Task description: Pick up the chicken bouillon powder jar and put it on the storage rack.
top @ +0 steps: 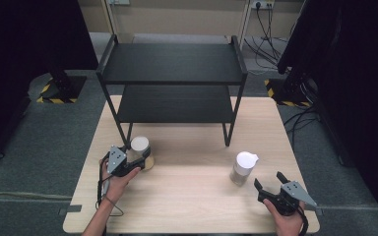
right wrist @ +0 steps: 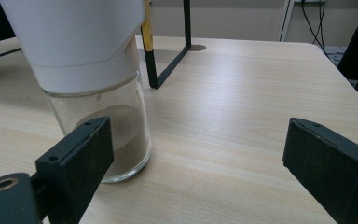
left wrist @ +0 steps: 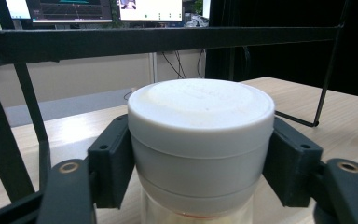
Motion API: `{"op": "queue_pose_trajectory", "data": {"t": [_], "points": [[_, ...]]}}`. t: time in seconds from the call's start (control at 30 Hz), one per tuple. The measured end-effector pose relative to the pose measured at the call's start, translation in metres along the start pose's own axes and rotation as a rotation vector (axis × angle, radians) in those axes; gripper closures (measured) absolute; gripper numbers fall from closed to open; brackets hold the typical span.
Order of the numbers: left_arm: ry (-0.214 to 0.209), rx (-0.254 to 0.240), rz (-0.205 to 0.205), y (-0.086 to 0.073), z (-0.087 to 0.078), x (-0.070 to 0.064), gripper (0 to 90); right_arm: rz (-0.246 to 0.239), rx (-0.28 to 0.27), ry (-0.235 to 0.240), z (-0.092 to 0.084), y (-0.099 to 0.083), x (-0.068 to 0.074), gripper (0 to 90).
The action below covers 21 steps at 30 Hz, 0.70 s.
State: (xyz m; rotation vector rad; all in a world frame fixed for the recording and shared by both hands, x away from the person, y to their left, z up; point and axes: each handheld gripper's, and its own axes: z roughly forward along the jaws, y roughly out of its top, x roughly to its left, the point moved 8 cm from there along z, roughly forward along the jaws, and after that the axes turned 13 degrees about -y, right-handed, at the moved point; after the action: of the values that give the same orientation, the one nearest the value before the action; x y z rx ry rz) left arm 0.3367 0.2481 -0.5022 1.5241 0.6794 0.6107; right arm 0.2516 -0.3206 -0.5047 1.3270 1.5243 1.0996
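Two glass jars with white plastic lids are set on the pale wooden table (top: 192,196), well apart from each other. One wide, flat-lidded jar (top: 141,151) stands by the front left leg of the black two-tier metal shelf rack (top: 172,64); it is clamped at its lid between the pads of the left gripper (top: 128,162). In the left gripper view the white lid (left wrist: 200,121) is seen pressed on both sides by the black pads (left wrist: 112,163), with the clear glass just below. The left hand (top: 118,179) is wrapped around the gripper body, the forearm coming up from the bottom edge and angled slightly rightward. The second jar, a tall one with a spouted white lid and brownish powder inside (top: 243,168), stands near the table's right front. The right gripper (top: 269,184) is held low just beside it, pointing toward the upper left, jaws spread wide with nothing between them. The right hand (top: 288,221) is gripped around the body from below, close to the table's front edge.
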Motion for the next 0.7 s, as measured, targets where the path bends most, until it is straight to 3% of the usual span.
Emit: {"op": "queue_pose_trajectory", "data": {"t": [0.4,0.7], "points": [[0.014,0.009,-0.033,0.004,0.0,0.0,33.9,0.018,-0.004,0.002,0.0,-0.001,-0.002,8.9],[0.023,-0.009,-0.015,0.017,-0.004,-0.01,33.9,0.022,-0.005,0.002,0.0,-0.001,-0.002,8.9]]}}
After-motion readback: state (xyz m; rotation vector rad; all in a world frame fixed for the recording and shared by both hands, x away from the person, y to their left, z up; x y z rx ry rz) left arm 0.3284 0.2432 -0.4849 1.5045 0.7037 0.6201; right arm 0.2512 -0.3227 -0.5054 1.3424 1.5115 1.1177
